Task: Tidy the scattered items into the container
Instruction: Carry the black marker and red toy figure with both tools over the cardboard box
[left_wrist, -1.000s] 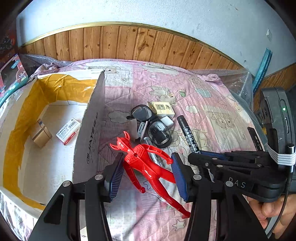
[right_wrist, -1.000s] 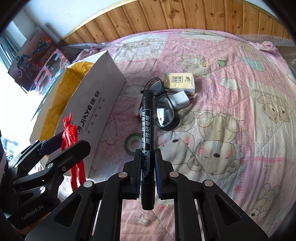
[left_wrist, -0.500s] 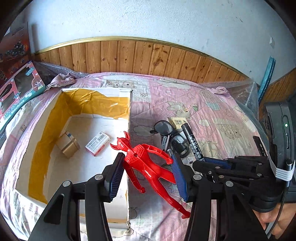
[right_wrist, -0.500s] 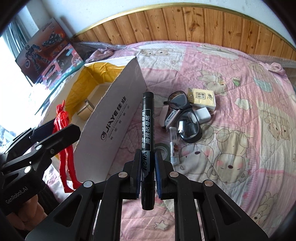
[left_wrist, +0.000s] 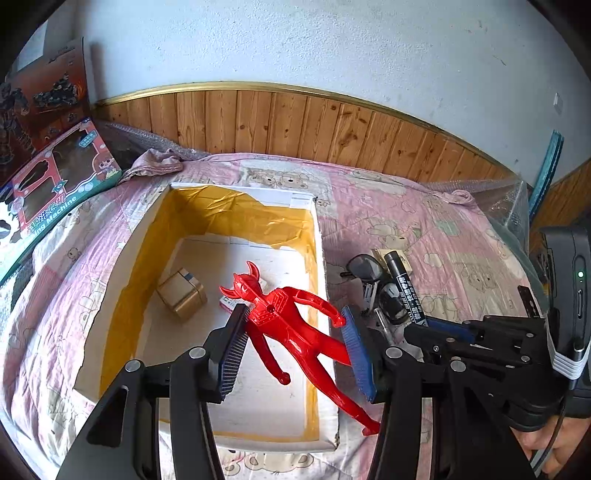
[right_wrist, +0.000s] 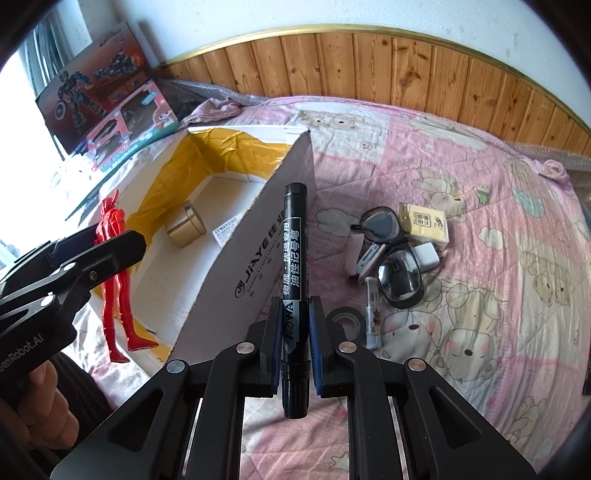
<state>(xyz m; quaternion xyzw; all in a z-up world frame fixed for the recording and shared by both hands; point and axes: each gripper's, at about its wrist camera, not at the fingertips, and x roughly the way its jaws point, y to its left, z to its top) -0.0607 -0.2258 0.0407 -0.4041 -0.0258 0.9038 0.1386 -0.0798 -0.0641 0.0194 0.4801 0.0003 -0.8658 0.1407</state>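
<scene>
- Cardboard box (left_wrist: 110, 295), white outside with yellow tape on its inner walls, sits open on the pink bear-print bedspread (left_wrist: 424, 221) and serves as the landmark.
- Left gripper (left_wrist: 293, 347) hangs above the box's near right corner, its ribbed blue pads closed on a red horned toy figure (left_wrist: 284, 325).
- Figure lies slantwise between the pads: head toward the box's interior, up and to the left; legs trailing down and right across the box's right wall.
- Right gripper (right_wrist: 294, 343) is just right of the box's right wall, jaws narrow and clamped on a black marker (right_wrist: 294, 280) near its lower end.
- Marker's long axis runs straight along the fingers, with its far end pointing away toward the box's far right corner.
- Inside the box, on its floor, lie a small gold-brown box (left_wrist: 181, 293) and a white labelled packet (right_wrist: 226, 229).
- Right of the box, on the bedspread, is a cluster: sunglasses (right_wrist: 391, 254), a yellow carton (right_wrist: 424, 225), a white charger (right_wrist: 426, 256), a tape roll (right_wrist: 347, 321) and a small vial (right_wrist: 372, 314).
</scene>
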